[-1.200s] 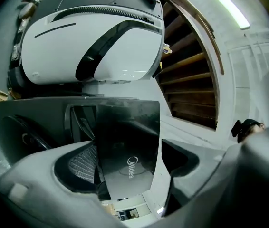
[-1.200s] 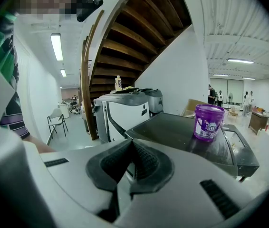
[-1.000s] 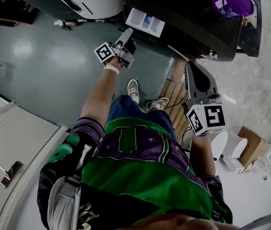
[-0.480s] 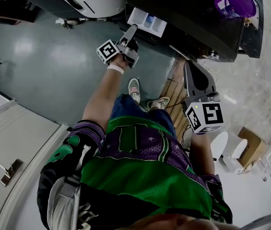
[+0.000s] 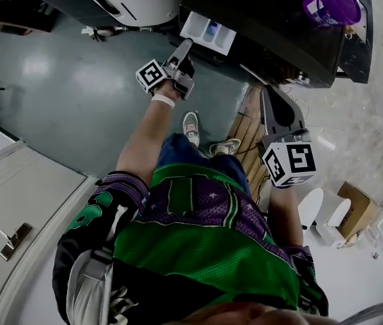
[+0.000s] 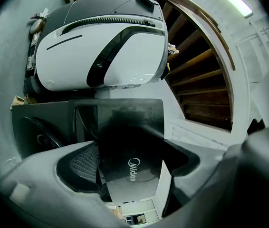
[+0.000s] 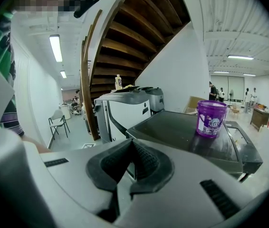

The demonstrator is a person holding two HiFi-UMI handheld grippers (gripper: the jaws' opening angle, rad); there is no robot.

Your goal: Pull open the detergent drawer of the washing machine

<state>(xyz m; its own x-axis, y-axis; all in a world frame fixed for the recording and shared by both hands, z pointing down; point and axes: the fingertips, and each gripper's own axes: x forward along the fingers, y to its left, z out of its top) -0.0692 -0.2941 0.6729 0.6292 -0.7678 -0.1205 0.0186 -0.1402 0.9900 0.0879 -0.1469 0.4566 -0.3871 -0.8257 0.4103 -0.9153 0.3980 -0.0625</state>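
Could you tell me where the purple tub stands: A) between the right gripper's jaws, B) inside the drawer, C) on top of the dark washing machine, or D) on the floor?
C: the purple tub stands on the washing machine's flat dark top.

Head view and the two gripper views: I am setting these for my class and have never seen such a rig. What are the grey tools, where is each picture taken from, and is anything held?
There is no robot here: a person holds a two-jaw tool, a gripper, in each hand. The head view looks down from a camera on the person's head; each gripper view looks along that gripper's jaws. The left gripper points at the pulled-out detergent drawer of the dark washing machine. Its jaws have just been opening and stand wide apart; the drawer's dark front shows between them, ungripped. The right gripper hangs aside, jaws together, empty. A purple tub stands on the machine's top.
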